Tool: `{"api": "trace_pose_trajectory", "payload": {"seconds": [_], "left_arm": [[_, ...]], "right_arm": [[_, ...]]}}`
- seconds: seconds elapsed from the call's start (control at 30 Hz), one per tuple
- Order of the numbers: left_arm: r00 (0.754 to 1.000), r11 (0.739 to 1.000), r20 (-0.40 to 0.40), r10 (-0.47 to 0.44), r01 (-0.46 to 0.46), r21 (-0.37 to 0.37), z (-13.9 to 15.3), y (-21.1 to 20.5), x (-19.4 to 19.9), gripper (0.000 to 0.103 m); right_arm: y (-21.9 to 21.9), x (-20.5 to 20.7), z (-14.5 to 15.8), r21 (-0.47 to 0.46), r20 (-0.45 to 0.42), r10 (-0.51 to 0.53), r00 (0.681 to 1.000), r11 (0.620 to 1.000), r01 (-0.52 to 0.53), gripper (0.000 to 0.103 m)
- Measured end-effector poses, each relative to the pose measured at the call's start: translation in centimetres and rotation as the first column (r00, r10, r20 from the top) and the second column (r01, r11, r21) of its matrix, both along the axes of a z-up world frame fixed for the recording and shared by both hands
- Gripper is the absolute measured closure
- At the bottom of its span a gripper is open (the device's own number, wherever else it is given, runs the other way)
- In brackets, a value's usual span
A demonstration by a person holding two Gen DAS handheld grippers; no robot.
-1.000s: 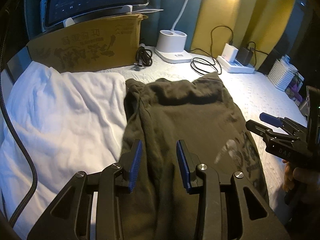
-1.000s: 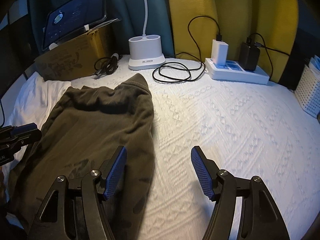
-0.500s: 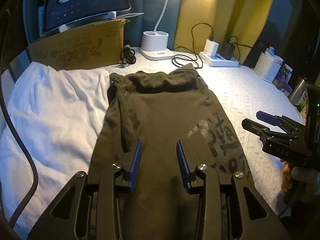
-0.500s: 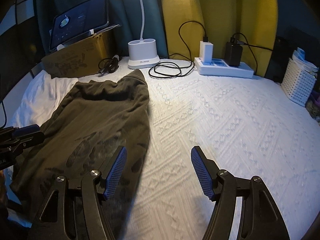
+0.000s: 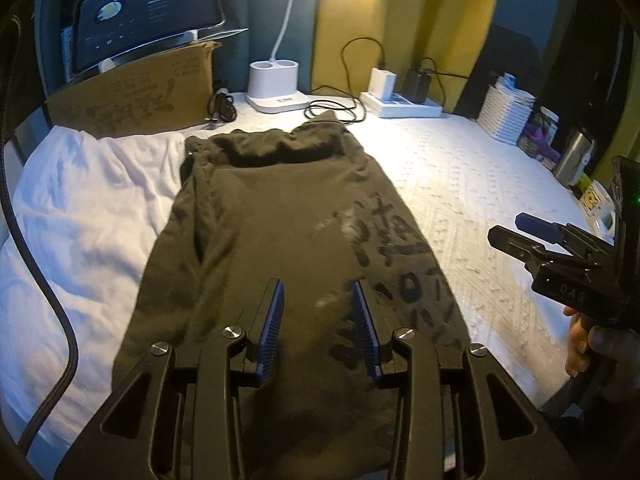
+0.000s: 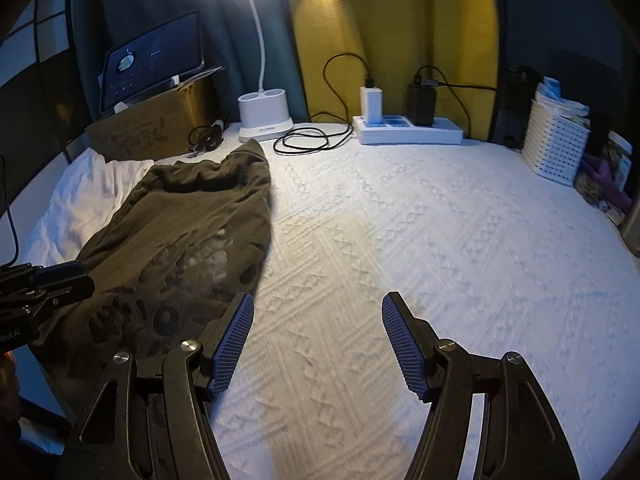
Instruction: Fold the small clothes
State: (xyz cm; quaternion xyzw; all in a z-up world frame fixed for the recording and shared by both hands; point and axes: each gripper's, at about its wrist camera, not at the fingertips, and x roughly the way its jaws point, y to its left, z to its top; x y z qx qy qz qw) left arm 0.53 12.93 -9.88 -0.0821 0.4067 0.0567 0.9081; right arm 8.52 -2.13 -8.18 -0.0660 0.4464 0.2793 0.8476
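Fading into shadow: garment point(image 5: 280, 240) near hem.

A white textured bedspread point(image 6: 420, 248) covers the surface. On it — from 9 to 11 o'clock in the right wrist view — lie a rumpled white cloth point(image 6: 76, 200) and a dark olive garment point(image 6: 192, 240) overlapping its edge. Along the far edge, 11 to 2 o'clock — cardboard box point(image 6: 160, 128), lamp base point(image 6: 264, 118), coiled black cable point(image 6: 306, 142), power strip point(image 6: 408, 130), white basket point(image 6: 556, 146).
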Motion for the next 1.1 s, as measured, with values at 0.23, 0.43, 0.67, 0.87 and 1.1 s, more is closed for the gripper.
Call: {"api": "trace_pose_trajectory", "payload": {"seconds": [0.23,0.43,0.67,0.87,1.1], "left_arm": [[1.000,1.000,0.017,-0.025,0.024,0.008,0.4,-2.5,-0.4,0.055],[0.998,0.999,0.034,-0.053,0.052,0.016,0.8,-4.6,-0.7,0.049],[0.996,0.997,0.060,-0.064,0.060,0.055,1.7,-7.1,-0.9,0.042],[0.991,0.993,0.105,-0.087,0.078,0.084,2.7,-9.1,-1.3,0.033],[0.979,0.992,0.175,-0.106,0.094,0.080,4.5,-10.7,-2.1,0.018]], "right_arm": [[-3.2,-1.0,0.7,0.010,0.014,-0.037,0.999,0.999,0.037,0.034],[-5.8,-1.8,1.4,0.006,0.036,-0.062,0.997,0.998,0.062,0.034],[-8.3,-3.0,2.6,0.014,0.070,-0.079,0.994,0.997,0.078,0.034],[-9.7,-3.7,3.5,0.027,0.099,-0.079,0.992,0.997,0.076,0.021],[-11.9,-4.4,5.3,0.035,0.139,-0.114,0.984,0.993,0.111,0.021]]}}
